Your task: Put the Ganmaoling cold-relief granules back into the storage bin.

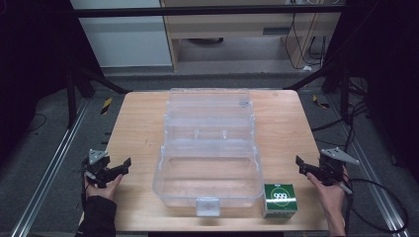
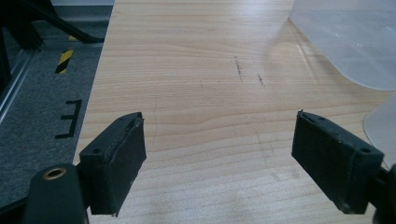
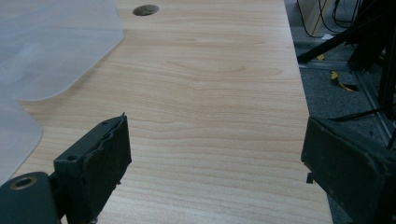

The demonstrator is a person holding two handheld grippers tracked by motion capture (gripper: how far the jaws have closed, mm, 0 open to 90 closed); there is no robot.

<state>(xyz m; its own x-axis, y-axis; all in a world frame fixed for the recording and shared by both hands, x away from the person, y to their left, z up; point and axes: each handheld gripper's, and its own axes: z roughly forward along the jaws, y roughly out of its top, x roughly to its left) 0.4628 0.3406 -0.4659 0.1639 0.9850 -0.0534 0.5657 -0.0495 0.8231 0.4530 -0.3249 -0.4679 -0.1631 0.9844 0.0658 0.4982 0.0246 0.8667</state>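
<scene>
A clear plastic box (image 1: 208,148) stands open in the middle of the wooden table (image 1: 138,128), its lid laid back toward the far side. A small green carton marked 999 (image 1: 279,199) sits at the front edge, just right of the box. My left gripper (image 1: 122,167) hovers at the table's left edge, open, with bare wood between its jaws (image 2: 219,140). At the table's right edge my right gripper (image 1: 302,165) is open too, nothing between its jaws (image 3: 215,154). The box's clear corner (image 2: 345,42) shows at the upper right in the left gripper view, and its corner (image 3: 51,42) at the upper left in the right gripper view.
Metal rails run along both sides of the table, over grey floor (image 1: 44,148). Cables (image 1: 380,197) lie to the right. A cabinet and a desk stand beyond the far edge. A cable hole (image 3: 145,10) is set in the table's far right corner.
</scene>
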